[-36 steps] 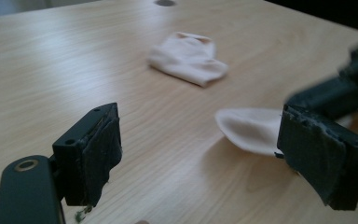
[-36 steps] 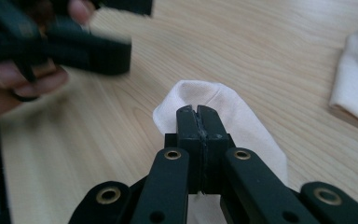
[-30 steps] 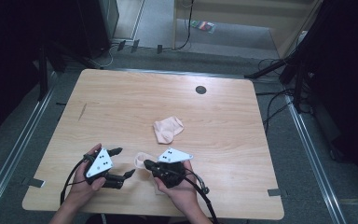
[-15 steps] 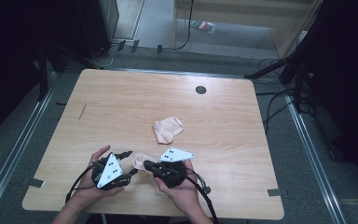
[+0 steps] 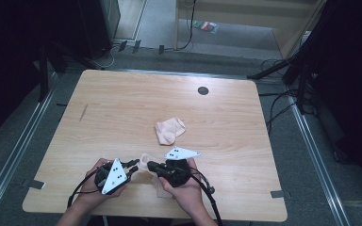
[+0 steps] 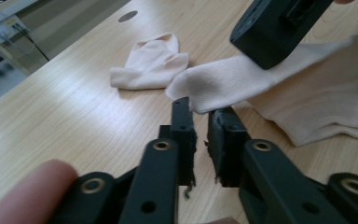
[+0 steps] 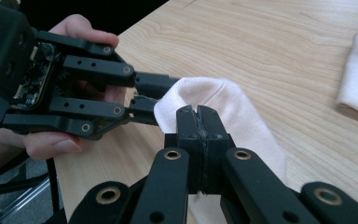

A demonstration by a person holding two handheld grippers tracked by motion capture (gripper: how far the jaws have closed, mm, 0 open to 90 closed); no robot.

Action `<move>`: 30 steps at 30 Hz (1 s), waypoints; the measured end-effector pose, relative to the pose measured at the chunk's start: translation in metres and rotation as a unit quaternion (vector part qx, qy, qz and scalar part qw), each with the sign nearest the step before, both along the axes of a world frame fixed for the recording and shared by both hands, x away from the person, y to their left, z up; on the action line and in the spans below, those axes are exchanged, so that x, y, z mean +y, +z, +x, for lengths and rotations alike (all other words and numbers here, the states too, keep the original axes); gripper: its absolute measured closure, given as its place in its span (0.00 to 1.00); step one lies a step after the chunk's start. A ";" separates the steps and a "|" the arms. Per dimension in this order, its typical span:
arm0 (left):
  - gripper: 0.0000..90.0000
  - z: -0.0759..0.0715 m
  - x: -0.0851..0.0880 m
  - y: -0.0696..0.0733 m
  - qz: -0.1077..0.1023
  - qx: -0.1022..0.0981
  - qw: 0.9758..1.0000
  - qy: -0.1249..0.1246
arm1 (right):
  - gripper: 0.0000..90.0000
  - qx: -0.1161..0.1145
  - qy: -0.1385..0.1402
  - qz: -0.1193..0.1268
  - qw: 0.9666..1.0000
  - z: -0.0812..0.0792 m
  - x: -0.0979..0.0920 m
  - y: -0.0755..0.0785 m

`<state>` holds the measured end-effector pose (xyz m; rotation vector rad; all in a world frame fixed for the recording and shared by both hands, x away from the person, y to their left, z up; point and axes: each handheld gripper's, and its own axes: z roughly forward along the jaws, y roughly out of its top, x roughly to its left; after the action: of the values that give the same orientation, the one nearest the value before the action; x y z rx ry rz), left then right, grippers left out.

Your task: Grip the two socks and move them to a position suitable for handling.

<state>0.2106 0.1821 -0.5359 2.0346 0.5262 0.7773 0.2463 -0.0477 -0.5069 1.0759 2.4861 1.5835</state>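
The right gripper (image 7: 198, 112) is clenched on the pale pink sock (image 7: 223, 100), its two jaws pressed flat together with the cloth pinched at their tips, and it lifts a fold of that sock a little off the table (image 5: 122, 103). Facing it from just beside, the left gripper (image 6: 204, 114) has just been closing its jaws on the free edge of the same sock (image 6: 233, 86); in the left gripper view the edge lies across the jaw tips with a narrow gap left lower down, and in the right gripper view the cloth sits between those tips, so it has hold of the edge. The rest of the sock trails back under the right gripper toward the person's hand (image 5: 184, 190). The two grippers sit near the table's near edge, tips almost meeting. Beyond them, well apart toward the middle of the table, a second sock (image 5: 169, 130) lies crumpled. Farther still, near the far edge, is a small dark round hole (image 5: 202, 90).
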 end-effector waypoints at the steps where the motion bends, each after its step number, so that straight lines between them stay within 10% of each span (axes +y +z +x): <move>1: 0.93 0.000 0.002 0.000 -0.007 0.002 1.000 -0.003 | 1.00 -0.006 0.000 0.001 1.000 0.001 0.000 0.000; 7: 0.99 -0.001 0.003 0.003 -0.009 -0.007 1.000 -0.003 | 1.00 -0.006 0.001 0.005 1.000 0.000 0.000 0.001; 10: 0.68 -0.002 0.001 0.000 -0.002 -0.014 1.000 0.008 | 1.00 -0.006 0.000 0.005 1.000 0.000 -0.001 0.001; 13: 0.62 -0.003 -0.001 0.000 -0.001 -0.033 0.999 0.024 | 1.00 -0.002 0.003 0.007 1.000 0.000 0.000 0.001; 20: 0.99 -0.009 -0.009 0.002 0.013 -0.058 0.998 0.002 | 0.99 0.006 0.003 0.007 1.000 0.001 -0.002 0.001; 30: 1.00 0.003 -0.005 0.005 0.001 0.009 1.000 0.029 | 0.59 -0.009 -0.048 0.027 0.998 -0.012 -0.032 0.001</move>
<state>0.2132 0.1770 -0.5310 2.0381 0.5979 0.7942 0.2346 -0.0799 -0.5063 1.1631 2.3534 1.6342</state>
